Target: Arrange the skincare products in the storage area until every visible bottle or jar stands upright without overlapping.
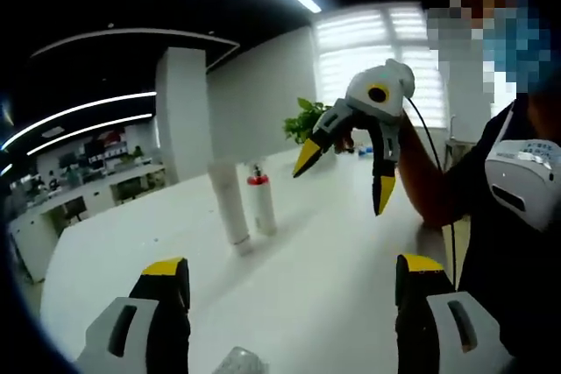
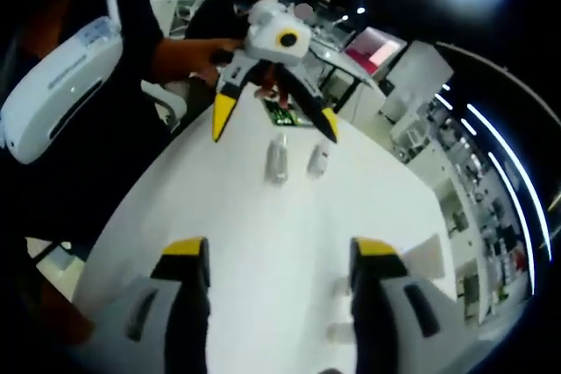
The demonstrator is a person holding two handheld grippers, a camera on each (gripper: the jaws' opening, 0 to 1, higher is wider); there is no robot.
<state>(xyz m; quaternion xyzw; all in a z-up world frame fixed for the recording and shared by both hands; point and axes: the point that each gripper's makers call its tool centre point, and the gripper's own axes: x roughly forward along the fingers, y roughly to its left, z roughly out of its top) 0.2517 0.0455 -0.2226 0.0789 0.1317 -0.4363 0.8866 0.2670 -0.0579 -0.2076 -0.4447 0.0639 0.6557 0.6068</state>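
Looks near done: both grippers empty, lifted off table.
White tube (image 1: 230, 203) & red-capped bottle (image 1: 260, 203) upright, apart; left gripper (image 1: 289, 291) & right gripper (image 1: 344, 172) jaws spread.

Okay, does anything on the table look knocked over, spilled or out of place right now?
Nothing stands out. The tall white tube and the red-capped bottle stand upright beside each other on the white table, with no spill. Both grippers, left and right, hover open above it.
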